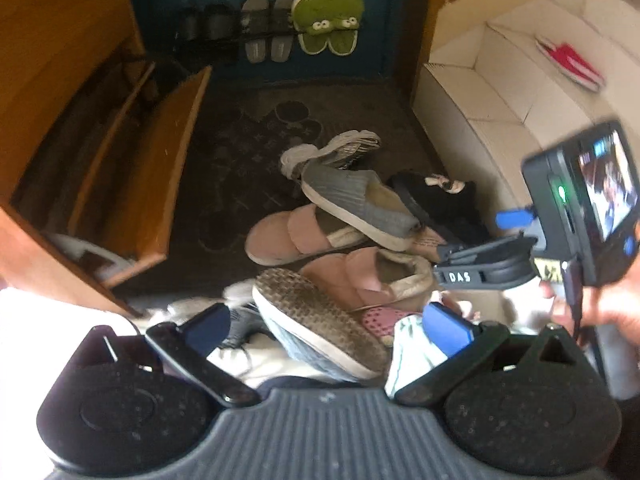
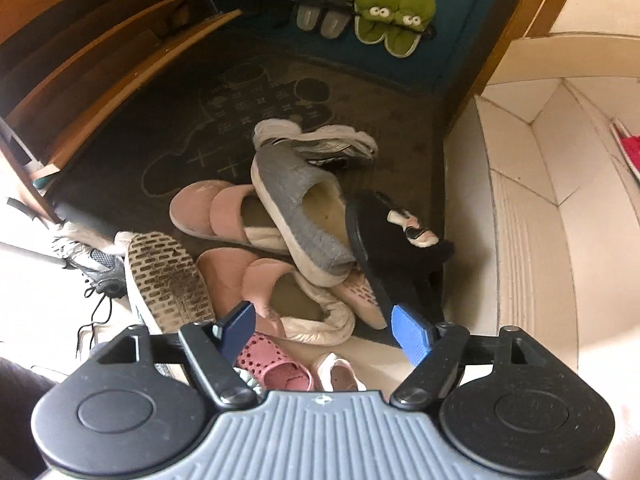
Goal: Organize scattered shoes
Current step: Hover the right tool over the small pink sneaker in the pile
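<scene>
A pile of shoes lies on the dark mat (image 2: 152, 128). It includes a grey slip-on (image 2: 296, 208), two pink slippers (image 2: 208, 212) (image 2: 304, 300), a black slipper (image 2: 396, 240), a silver sneaker (image 2: 328, 140) and an overturned grey shoe (image 2: 168, 280). My right gripper (image 2: 326, 332) hangs open over the near pink slipper, with nothing between its blue pads. My left gripper (image 1: 330, 326) is open above the overturned grey shoe (image 1: 316, 320), pads clear of it. In the left wrist view the right gripper (image 1: 492, 256) reaches in from the right.
A wooden shoe cabinet (image 2: 100, 60) stands open at the left. Green frog slippers (image 2: 392, 12) and grey sandals (image 2: 324, 12) hang on a rack on the blue door. A red shoe (image 2: 628, 148) lies on the white tiled step (image 2: 532, 208). A pink clog (image 2: 276, 364) sits nearest.
</scene>
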Available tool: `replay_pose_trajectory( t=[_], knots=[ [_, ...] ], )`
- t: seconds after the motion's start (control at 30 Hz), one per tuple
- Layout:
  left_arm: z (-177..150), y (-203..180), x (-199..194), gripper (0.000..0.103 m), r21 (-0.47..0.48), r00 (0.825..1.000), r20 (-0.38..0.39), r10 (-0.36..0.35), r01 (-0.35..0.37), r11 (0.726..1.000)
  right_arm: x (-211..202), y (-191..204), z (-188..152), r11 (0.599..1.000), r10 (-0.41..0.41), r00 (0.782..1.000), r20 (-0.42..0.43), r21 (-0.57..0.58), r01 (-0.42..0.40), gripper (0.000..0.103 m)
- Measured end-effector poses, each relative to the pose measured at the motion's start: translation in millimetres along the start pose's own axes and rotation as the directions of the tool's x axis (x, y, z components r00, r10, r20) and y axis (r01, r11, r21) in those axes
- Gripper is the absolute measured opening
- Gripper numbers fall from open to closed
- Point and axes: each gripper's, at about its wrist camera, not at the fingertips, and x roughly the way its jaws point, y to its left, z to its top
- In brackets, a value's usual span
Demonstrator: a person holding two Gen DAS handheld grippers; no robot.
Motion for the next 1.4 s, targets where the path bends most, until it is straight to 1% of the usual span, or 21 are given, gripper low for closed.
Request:
replay_pose_trajectory(
  t=[0.1, 0.27, 0.43, 0.57, 0.7, 0.97, 1.23, 1.4],
  knots=[
    [-1, -10, 2, 0.103, -0.004, 1.000, -0.006, -0.025, 0.025, 1.000, -5, -7, 0, 0.999, -0.031, 0.999, 0.010, 0.045, 0.031, 0.078],
    [-2, -23, 0, 0.103, 0.040, 1.000, -0.011, -0.027, 0.028, 0.999, -2, -21, -4, 0.992, -0.042, 0.997, -0.057, 0.116, 0.049, 0.078],
    [-3, -28, -3, 0.103, 0.037, 0.998, -0.031, -0.061, 0.062, 0.997, -4, -28, -13, 0.986, -0.025, 0.994, -0.102, 0.162, 0.042, 0.078],
    [-3, -40, -2, 0.103, 0.081, 0.995, -0.063, -0.072, 0.077, 0.994, 0, -37, -19, 0.974, -0.007, 0.989, -0.146, 0.221, 0.039, 0.078],
    [-3, -44, -2, 0.103, 0.065, 0.995, -0.067, -0.077, 0.082, 0.995, 9, -35, -22, 0.976, 0.020, 0.983, -0.182, 0.215, 0.020, 0.078],
    [-1, -43, 1, 0.103, 0.027, 0.994, -0.066, -0.087, 0.089, 0.996, 12, -38, -25, 0.971, -0.007, 0.985, -0.171, 0.233, 0.047, 0.078],
    [-5, -46, -2, 0.103, 0.026, 0.992, -0.081, -0.097, 0.099, 0.995, 17, -42, -18, 0.971, 0.008, 0.980, -0.199, 0.236, 0.040, 0.078],
    [-5, -47, -3, 0.103, 0.031, 0.993, -0.090, -0.078, 0.081, 0.996, 17, -41, -18, 0.973, 0.011, 0.981, -0.193, 0.229, 0.034, 0.078]
  ],
)
